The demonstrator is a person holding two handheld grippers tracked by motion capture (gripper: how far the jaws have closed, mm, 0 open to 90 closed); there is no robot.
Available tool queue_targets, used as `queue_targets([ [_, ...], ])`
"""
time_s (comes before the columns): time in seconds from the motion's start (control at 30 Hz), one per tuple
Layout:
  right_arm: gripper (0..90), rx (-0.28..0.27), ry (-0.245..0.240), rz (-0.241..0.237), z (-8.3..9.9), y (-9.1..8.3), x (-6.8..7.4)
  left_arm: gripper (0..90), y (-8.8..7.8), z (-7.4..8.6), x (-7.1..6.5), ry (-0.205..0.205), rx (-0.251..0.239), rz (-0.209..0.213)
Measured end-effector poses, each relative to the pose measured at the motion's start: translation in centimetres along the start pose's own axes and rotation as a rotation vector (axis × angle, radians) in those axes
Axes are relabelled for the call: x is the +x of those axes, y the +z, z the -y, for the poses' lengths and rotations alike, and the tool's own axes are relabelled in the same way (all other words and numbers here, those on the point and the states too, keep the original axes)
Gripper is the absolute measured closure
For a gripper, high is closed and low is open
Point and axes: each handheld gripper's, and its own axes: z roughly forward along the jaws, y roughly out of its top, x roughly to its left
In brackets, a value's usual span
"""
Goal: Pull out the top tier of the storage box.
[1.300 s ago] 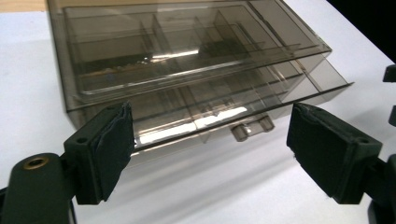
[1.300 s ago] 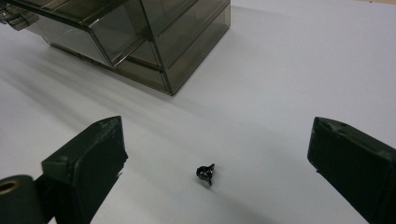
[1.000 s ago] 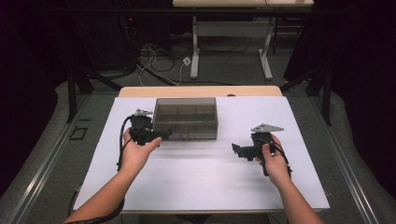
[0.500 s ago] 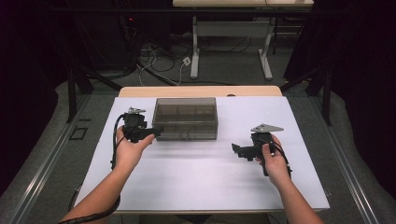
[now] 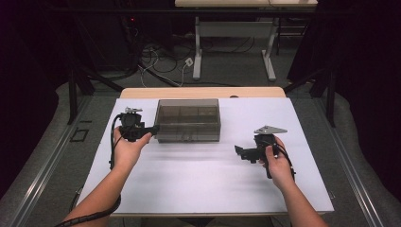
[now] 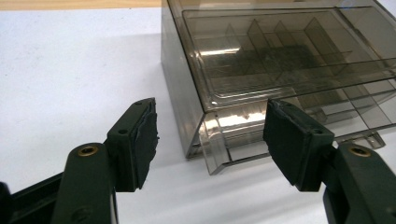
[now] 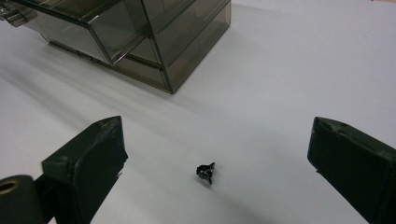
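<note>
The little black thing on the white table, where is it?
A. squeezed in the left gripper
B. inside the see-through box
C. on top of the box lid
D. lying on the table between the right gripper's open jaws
D: in the right gripper view the little black thing lies loose on the white table, with the right gripper open around it, its pads well apart and touching nothing, while the smoky box sits farther off.

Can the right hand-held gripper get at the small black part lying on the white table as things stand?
Probably yes. The right hand-held gripper has its jaws wide apart, and the small black part lies on the bare white table between and just ahead of them. The smoky plastic box sits farther off, out of the way.
</note>
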Motion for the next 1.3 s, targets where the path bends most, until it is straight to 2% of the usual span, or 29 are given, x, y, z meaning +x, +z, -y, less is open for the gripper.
queue_targets([
  [0.13,3.7,0.0,0.0,-0.001,0.0,0.0,0.0,37.6,0.1,-0.1,0.2,-0.046,0.027,0.005],
  [0.33,3.7,0.001,0.001,0.0,0.0,0.0,0.0,41.3,0.3,-0.1,0.4,-0.07,0.045,0.016],
  [0.4,3.7,0.002,-0.001,0.0,0.0,0.0,0.1,45.3,0.3,-0.1,0.3,-0.075,0.05,0.027],
  [0.63,3.7,0.004,-0.001,0.001,0.0,0.1,0.0,54.9,0.3,-0.3,-0.2,-0.058,0.069,0.061],
  [0.8,3.8,0.002,0.001,0.001,0.0,0.1,0.0,59.3,0.5,-0.5,-1.0,-0.021,0.074,0.051],
  [0.87,3.8,0.002,0.0,0.001,0.0,0.1,0.0,64.1,0.6,-0.5,-1.3,0.0,0.073,0.017],
  [0.97,3.8,0.002,0.0,0.002,0.0,0.1,0.0,65.5,0.7,-0.5,-1.6,0.021,0.076,-0.004],
  [1.1,3.8,0.002,0.0,0.003,0.0,0.0,0.0,68.1,0.9,-0.6,-1.7,0.017,0.083,-0.011],
  [1.3,3.9,0.002,0.0,0.004,0.0,0.0,0.0,74.5,1.1,-0.7,-1.7,-0.014,0.114,-0.008],
])
